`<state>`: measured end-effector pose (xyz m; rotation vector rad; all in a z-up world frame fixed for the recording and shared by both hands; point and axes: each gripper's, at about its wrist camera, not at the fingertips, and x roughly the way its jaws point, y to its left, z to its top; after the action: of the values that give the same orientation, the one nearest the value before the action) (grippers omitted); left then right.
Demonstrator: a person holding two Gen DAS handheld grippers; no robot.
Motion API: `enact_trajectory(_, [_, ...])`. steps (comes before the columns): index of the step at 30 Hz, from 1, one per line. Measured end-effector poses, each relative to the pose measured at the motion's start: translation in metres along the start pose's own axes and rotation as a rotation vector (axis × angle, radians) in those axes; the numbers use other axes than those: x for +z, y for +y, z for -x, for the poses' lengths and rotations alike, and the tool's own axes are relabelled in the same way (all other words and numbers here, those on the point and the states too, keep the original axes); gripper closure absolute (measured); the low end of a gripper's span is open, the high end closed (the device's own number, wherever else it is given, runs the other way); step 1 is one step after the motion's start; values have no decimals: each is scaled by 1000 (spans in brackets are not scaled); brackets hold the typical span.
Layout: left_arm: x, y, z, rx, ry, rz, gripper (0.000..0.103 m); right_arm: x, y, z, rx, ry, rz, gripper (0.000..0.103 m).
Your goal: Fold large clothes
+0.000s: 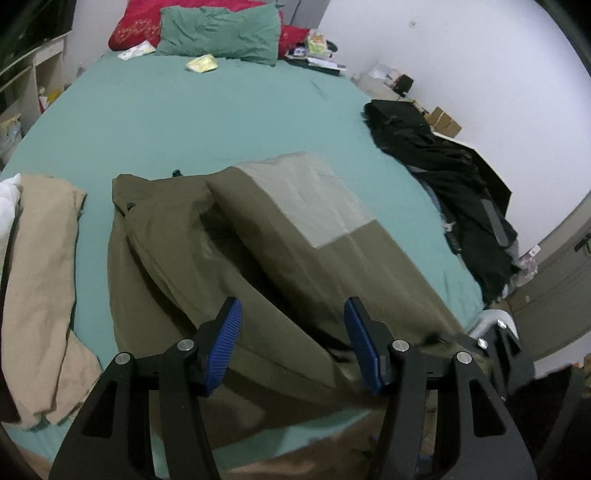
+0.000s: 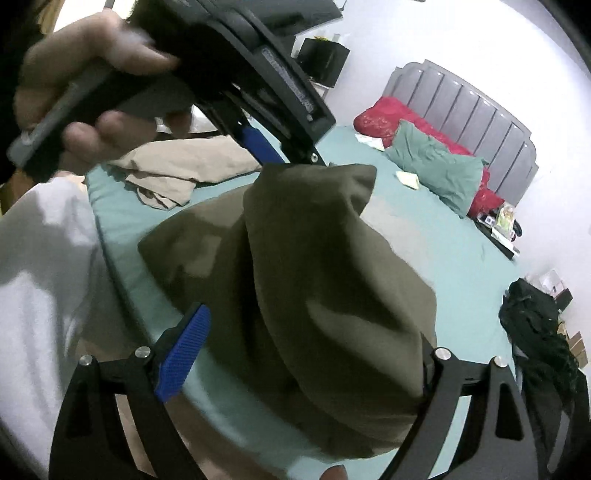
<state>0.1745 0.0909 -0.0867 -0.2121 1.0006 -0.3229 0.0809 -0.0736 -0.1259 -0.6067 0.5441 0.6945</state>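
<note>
So count-wise: one olive-green jacket with a pale grey panel (image 1: 258,236) right ahead of the jaws, one beige garment (image 1: 40,280) left, one black clothes heap (image 1: 443,173) right, two pillows beyond: one teal (image 1: 221,33), one red (image 1: 136,22).

The left tongs (image 1: 293,341) stand wide apart, both blue pads (image 1: 225,345) bare and pointing forward. The right tongs (image 2: 303,354) are spread too, one blue pad exposed, the other hidden. A bare hand (image 2: 88,88) grips the left tongs' handle.

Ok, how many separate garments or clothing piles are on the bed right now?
3. The olive garment lies at the near edge under both grippers; the beige garment lies to its left; the black clothing pile sits at the right edge. More may be hidden.
</note>
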Motion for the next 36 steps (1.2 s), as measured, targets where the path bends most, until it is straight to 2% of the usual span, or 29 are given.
enact_trajectory(2, [-5, -3, 8, 9, -6, -3, 42, 4, 4, -6, -38, -2, 28, 13])
enact_trajectory(3, [-6, -3, 11, 6, -11, 1, 42, 7, 8, -8, -95, -12, 45, 13])
enact_trajectory(6, [-10, -10, 17, -29, -21, -2, 42, 8, 12, -14, -178, -29, 58, 13])
enact_trajectory(9, [-12, -14, 21, -63, -30, -15, 42, 4, 19, -23, -195, -73, 106, 14])
enact_trajectory(10, [-12, -15, 21, -65, -28, -20, 42, 5, 21, -26, -213, -87, 111, 15])
enact_trajectory(11, [-13, -17, 21, -71, -28, -28, 42, 6, 21, -27, -219, -101, 104, 23])
enact_trajectory(13, [-13, -19, 18, -81, -23, -31, 42, 12, 15, -32, -205, -117, 54, 30])
enact_trajectory(15, [-13, -17, 15, -96, -18, -17, 42, 16, 12, -37, -188, -135, 35, 41])
enact_trajectory(16, [-13, -15, 13, -100, -15, -8, 42, 18, 13, -40, -181, -140, 37, 44])
enact_trajectory(18, [-12, -11, 10, -91, -7, 3, 42, 22, 16, -44, -175, -137, 40, 44])
enact_trajectory(19, [-11, -8, 9, -91, 0, 12, 42, 24, 16, -42, -161, -147, 31, 43])
enact_trajectory(21, [-11, -1, 5, -89, 19, 33, 42, 24, 14, -29, -146, -194, 2, 27])
enact_trajectory(22, [-10, 1, 4, -80, 27, 44, 42, 24, 12, -23, -132, -215, -8, 5])
enact_trajectory(23, [-10, 3, 3, -72, 31, 52, 42, 23, 11, -13, -103, -249, -20, 1])
enact_trajectory(26, [-6, 7, 0, -70, 34, 72, 42, 17, 0, 13, -40, -298, -57, 1])
enact_trajectory(29, [-1, 2, -13, -75, 60, 66, 42, 6, -25, 21, -56, -273, -124, 1])
enact_trajectory(32, [-1, -6, -43, -53, 129, 54, 42, -9, -71, 15, -72, -205, -268, 1])
enact_trajectory(36, [-6, -11, -79, -91, 203, 59, 42, -43, -142, 5, -48, -150, -544, 1])
